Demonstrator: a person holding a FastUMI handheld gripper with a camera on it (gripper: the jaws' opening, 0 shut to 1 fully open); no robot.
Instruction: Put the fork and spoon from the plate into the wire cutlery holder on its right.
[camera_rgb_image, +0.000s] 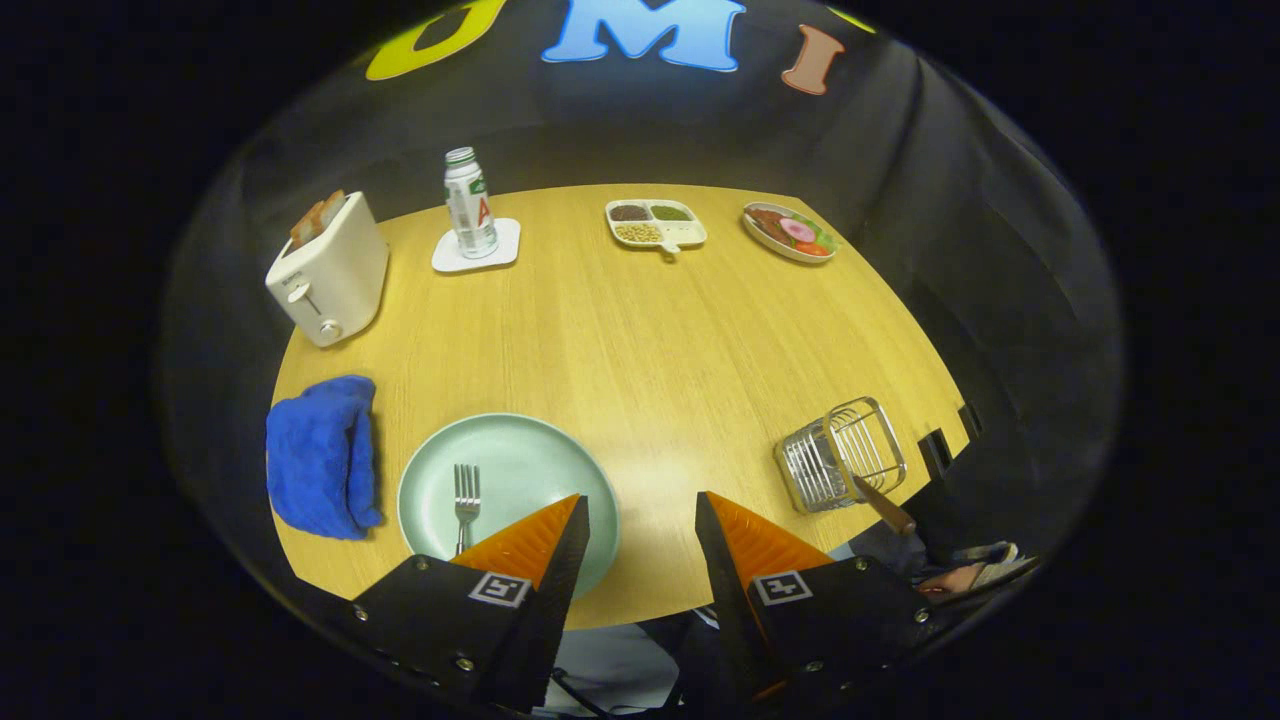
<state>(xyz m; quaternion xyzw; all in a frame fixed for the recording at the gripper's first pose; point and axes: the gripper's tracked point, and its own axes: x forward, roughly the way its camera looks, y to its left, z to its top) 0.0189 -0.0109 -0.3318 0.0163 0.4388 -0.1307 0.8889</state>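
Gripper (640, 505) fingers spread wide — holding nothing, fork (466, 503) on plate (520, 450), wire cutlery holder (842, 455) to the right

Bare wooden tabletop (650, 340) is lying open between the pale green plate (520, 470) and the wire cutlery holder (840, 455). The gripper (640, 520) is hanging spread and empty there. A blue towel (320, 455) is crowding the plate's far side.
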